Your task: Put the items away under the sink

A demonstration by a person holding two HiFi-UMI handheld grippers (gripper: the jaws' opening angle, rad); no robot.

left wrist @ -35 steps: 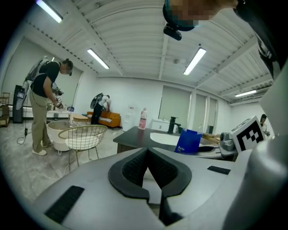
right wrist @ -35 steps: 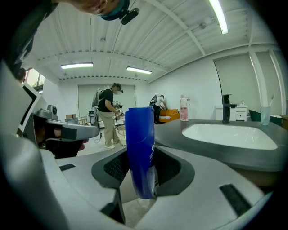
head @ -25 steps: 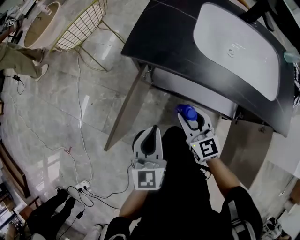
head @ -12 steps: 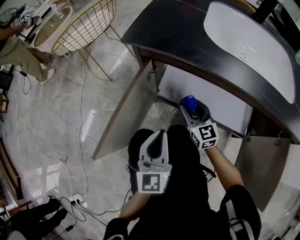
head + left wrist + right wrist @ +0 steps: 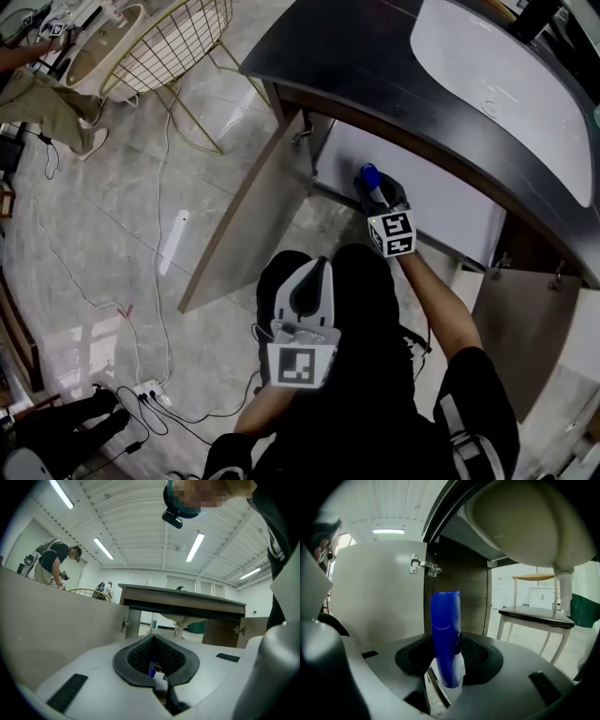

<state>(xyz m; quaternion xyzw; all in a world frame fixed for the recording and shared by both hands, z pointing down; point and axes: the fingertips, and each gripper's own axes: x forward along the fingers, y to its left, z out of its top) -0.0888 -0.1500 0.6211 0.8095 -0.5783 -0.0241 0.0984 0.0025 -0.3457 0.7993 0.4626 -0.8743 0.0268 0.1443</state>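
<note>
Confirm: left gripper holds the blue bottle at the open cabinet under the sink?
No, wrong gripper. The right gripper holds the blue bottle at the open cabinet under the sink. The right gripper view shows its jaws shut on it.

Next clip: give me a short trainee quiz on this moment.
1. Fill in: the blue bottle is clamped in the ___ gripper's jaws.
2. True or false: the cabinet door stands open.
3. Where is the sink basin relative to the blue bottle? A above, B below, C on the floor.
Key: 1 right gripper; 2 true; 3 A.
</note>
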